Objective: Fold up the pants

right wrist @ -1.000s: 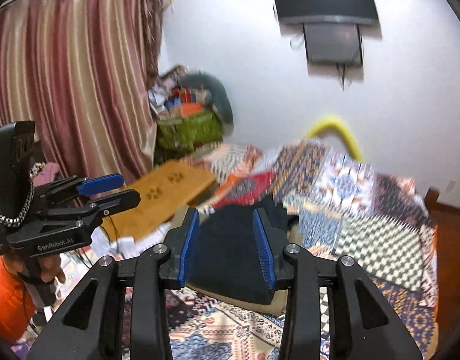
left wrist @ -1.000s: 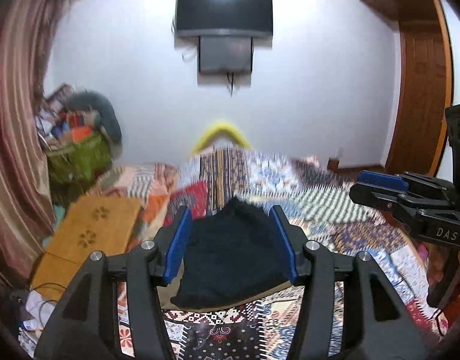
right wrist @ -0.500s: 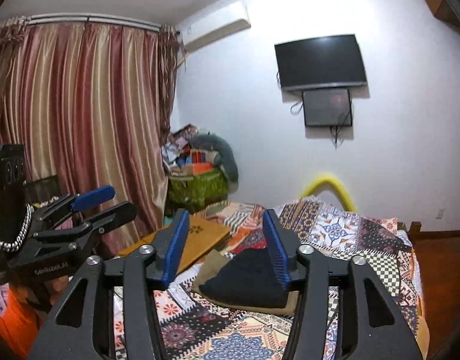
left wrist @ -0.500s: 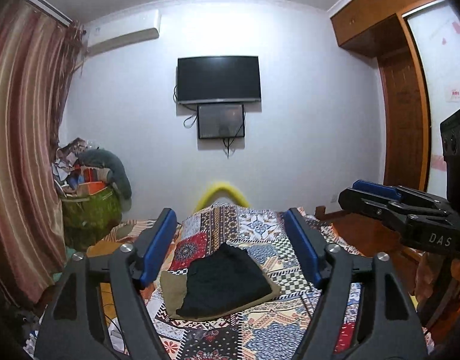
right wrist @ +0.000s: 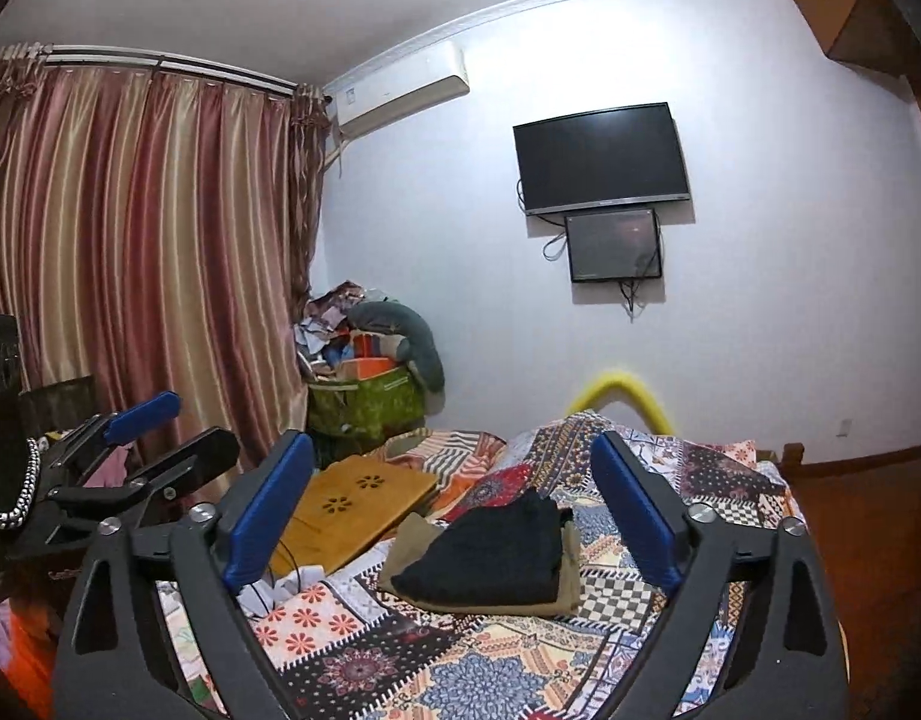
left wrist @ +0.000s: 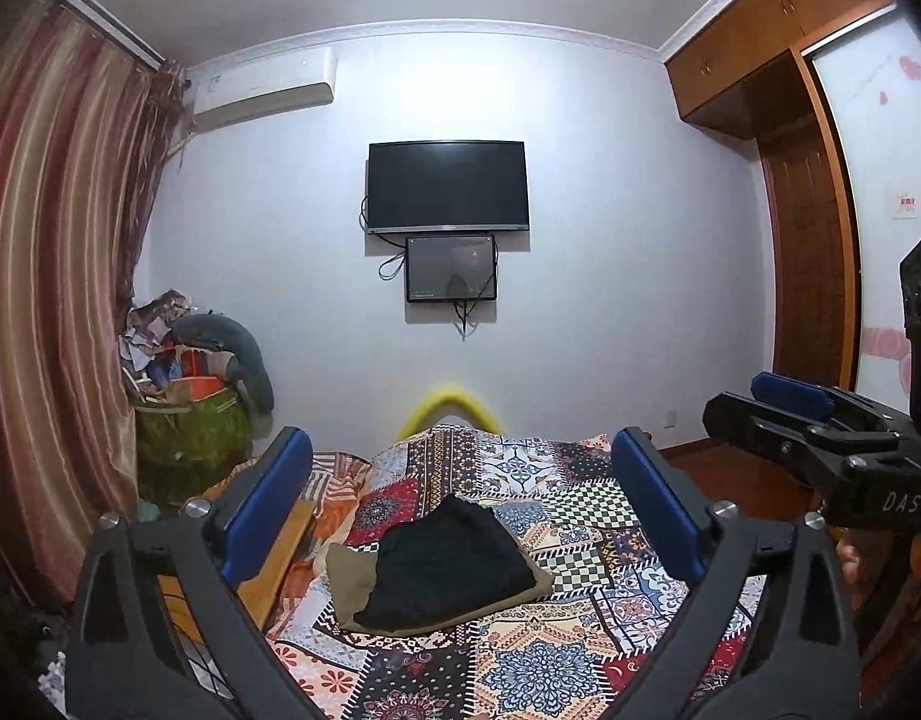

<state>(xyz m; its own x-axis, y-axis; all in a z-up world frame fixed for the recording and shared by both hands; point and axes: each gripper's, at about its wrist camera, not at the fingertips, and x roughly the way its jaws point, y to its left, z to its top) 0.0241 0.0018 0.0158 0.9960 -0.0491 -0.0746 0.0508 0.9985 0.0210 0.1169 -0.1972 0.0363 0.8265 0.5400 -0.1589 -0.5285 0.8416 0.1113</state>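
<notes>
Black folded pants [left wrist: 454,558] lie on top of a folded khaki garment [left wrist: 346,576] in the middle of the patchwork bedspread [left wrist: 520,660]. My left gripper [left wrist: 460,441] hovers back from the pile, its jaws opening wide with nothing between the blue pads. In the right wrist view the same black pants [right wrist: 490,552] rest on the khaki garment [right wrist: 412,546]. My right gripper [right wrist: 451,444] is also clear of them, its jaws opening and empty. Each gripper shows in the other's view: the right gripper [left wrist: 736,396] at the right edge, the left gripper [right wrist: 184,426] at the left.
A wooden lap desk [right wrist: 358,504] lies on the bed's left side. A green bag [right wrist: 364,402] piled with clutter stands in the corner by the striped curtain [right wrist: 130,270]. A yellow foam arch [left wrist: 451,405] marks the bed's far end, under a wall TV [left wrist: 448,186].
Both grippers have drawn back and risen away from the black pants, which now lie free on the khaki garment. Both pairs of jaws have spread much wider.
</notes>
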